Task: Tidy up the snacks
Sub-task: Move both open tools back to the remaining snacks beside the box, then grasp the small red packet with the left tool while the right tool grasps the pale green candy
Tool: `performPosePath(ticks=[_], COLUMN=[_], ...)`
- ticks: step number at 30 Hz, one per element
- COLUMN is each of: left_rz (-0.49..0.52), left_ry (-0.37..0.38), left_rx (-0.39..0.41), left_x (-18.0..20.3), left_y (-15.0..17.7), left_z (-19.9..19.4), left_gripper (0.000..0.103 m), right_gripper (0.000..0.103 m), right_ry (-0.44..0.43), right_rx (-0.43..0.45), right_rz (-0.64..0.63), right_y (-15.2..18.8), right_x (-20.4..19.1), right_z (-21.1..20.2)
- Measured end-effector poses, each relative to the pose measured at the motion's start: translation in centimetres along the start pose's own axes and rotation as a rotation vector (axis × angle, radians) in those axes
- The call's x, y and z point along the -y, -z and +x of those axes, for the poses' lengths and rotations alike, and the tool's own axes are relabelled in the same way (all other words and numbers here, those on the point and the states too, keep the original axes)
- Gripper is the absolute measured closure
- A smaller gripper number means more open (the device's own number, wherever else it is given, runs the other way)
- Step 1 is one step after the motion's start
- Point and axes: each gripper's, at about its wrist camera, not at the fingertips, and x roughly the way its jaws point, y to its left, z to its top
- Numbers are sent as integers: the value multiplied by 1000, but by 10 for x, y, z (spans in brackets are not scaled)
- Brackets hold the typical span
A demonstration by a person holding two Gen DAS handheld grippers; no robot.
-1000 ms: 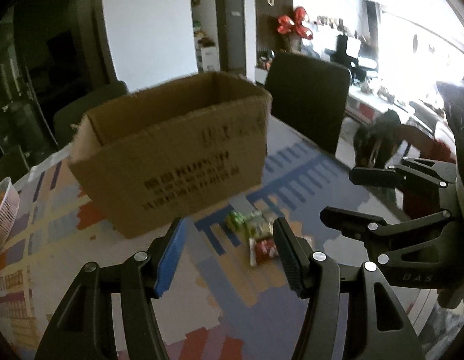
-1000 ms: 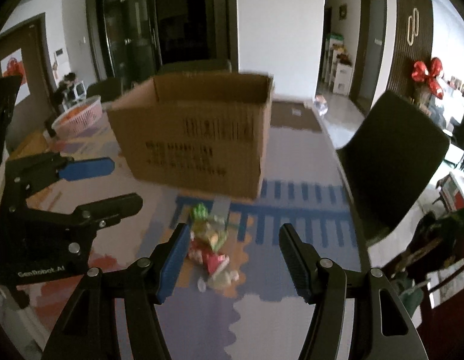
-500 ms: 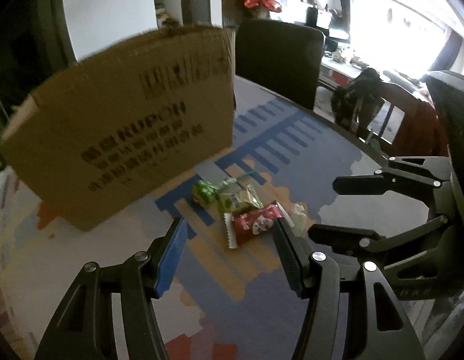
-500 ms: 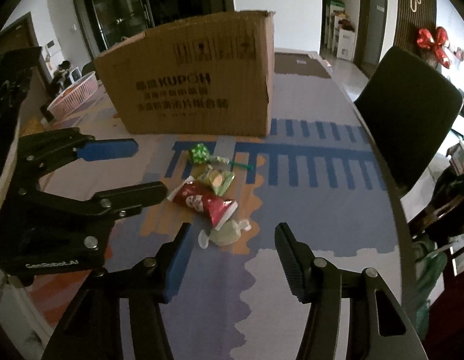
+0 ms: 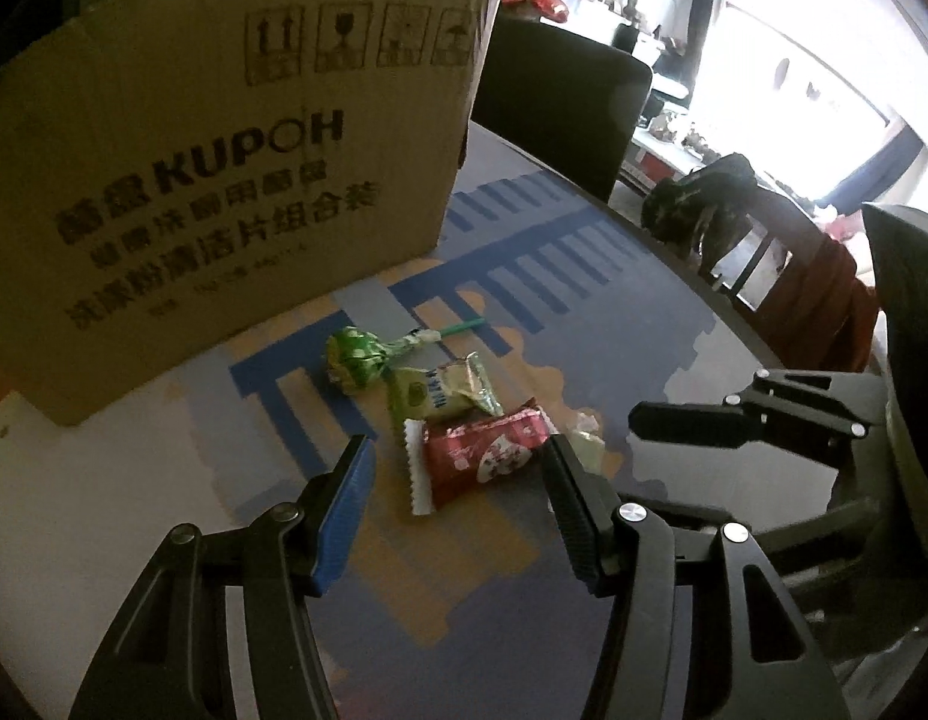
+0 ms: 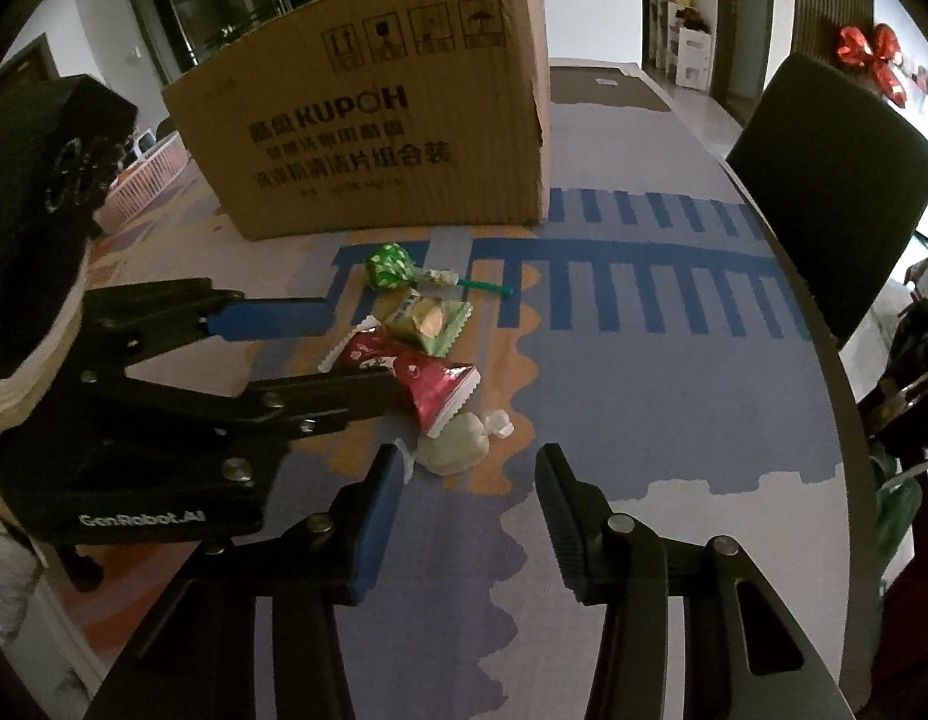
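Both tongs closing, nothing gripped yet: left gripper [image 5: 458, 468] straddles the red pack [image 5: 478, 456], right gripper [image 6: 466, 477] lines up on the jelly [image 6: 455, 447], snacks heaped by the box [image 6: 374, 120].

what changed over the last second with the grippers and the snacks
Both grippers came down toward the snack pile in front of the cardboard box. The left gripper now straddles the red packet; the right gripper is closing around the pale candy. Nothing is gripped yet. Snacks and box stayed put.
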Motion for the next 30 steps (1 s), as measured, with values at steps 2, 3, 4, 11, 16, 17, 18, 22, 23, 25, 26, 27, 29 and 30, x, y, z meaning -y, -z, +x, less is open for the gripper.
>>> performPosePath(ticks=[2, 3, 4, 11, 16, 17, 18, 22, 23, 25, 26, 27, 29, 30], left_rz=[-21, -29, -36, -60, -90, -92, -93, -91, -95, -100, -107, -119, -135, -143], left_ry=[15, 18, 22, 50, 67, 62, 51, -16, -21, -38, -43, -44, -47, -52], left_rx=[-7, -10, -10, -8, -5, -4, -4, 7, 6, 13, 13, 15, 16, 18], left_x=[-3, -3, -4, -4, -6, -6, -6, -4, -4, -4, -4, -5, -6, -6], left_y=[0, -1, -1, -2, 1, 3, 4, 13, 14, 20, 23, 26, 30, 32], left_z=[4, 6, 7, 11, 8, 7, 5, -4, -5, -9, -10, -12, -15, -17], left_gripper=[47, 47, 49, 66, 78, 79, 79, 80, 80, 80, 80, 80, 80, 80], right_gripper=[56, 58, 58, 58, 60, 60, 60, 62, 62, 64, 65, 66, 67, 68], right_ry=[-3, -1, -1, -15, -20, -18, -17, -8, -4, -2, 0, 2, 8, 10], right_rx=[2, 2, 0, 2, -1, -1, 1, 6, 8, 11, 12, 14, 17, 19], right_rz=[2, 4, 7, 15, 18, 17, 15, 7, 4, 6, 6, 4, -2, -4], right_y=[0, -1, -1, -3, -3, -4, -4, -3, -3, -4, -4, -4, -5, -5], right_x=[0, 0, 1, 2, 2, 1, 1, -1, -1, -1, -1, -1, -2, -3], right_z=[0, 1, 2, 6, 10, 11, 11, 12, 11, 11, 12, 12, 13, 13])
